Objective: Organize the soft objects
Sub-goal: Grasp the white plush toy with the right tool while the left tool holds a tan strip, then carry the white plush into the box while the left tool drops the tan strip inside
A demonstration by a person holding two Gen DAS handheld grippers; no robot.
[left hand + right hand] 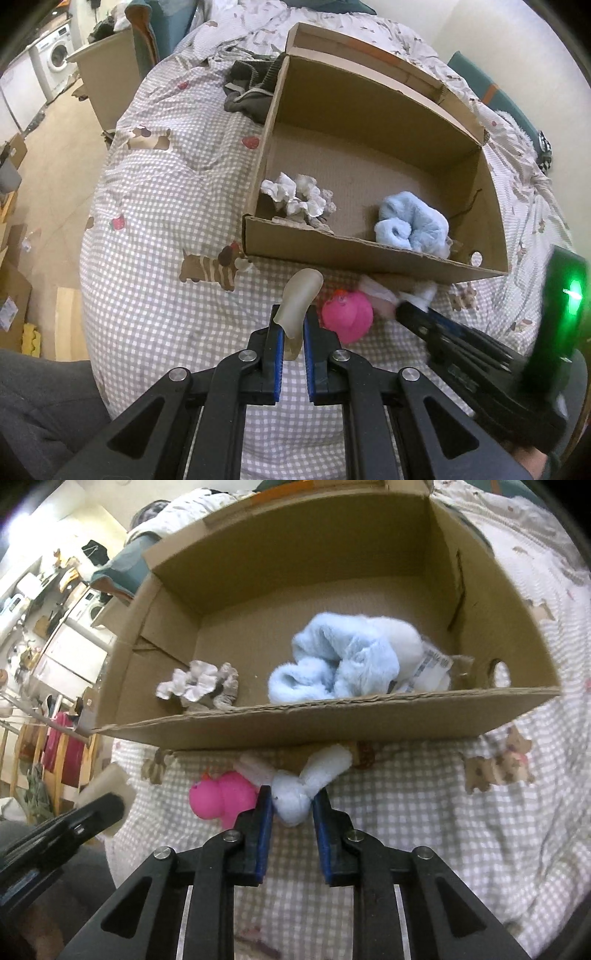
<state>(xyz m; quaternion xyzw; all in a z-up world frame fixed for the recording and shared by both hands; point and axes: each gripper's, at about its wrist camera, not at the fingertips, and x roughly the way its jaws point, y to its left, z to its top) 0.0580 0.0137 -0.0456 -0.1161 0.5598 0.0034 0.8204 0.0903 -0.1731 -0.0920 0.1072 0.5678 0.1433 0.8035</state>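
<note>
My left gripper (293,325) is shut on a pale translucent soft piece (301,295) that curves up out of the jaws; that piece (107,779) also shows at the left of the right wrist view. My right gripper (291,805) is shut on the head of a small pale blue plush bunny (325,768) lying on the bed against the front wall of a cardboard box (332,720). A pink soft toy (221,794) lies just left of the bunny. Inside the box are a fluffy blue cloth (332,664) and a white scrunchie (199,683).
The box (369,258) stands on a checked bedspread (166,221) with dog prints. Dark clothing (251,88) lies behind the box's left corner. The bed's edge drops to the floor on the left, where a washing machine (55,51) stands. A grey trouser leg (37,406) is at the lower left.
</note>
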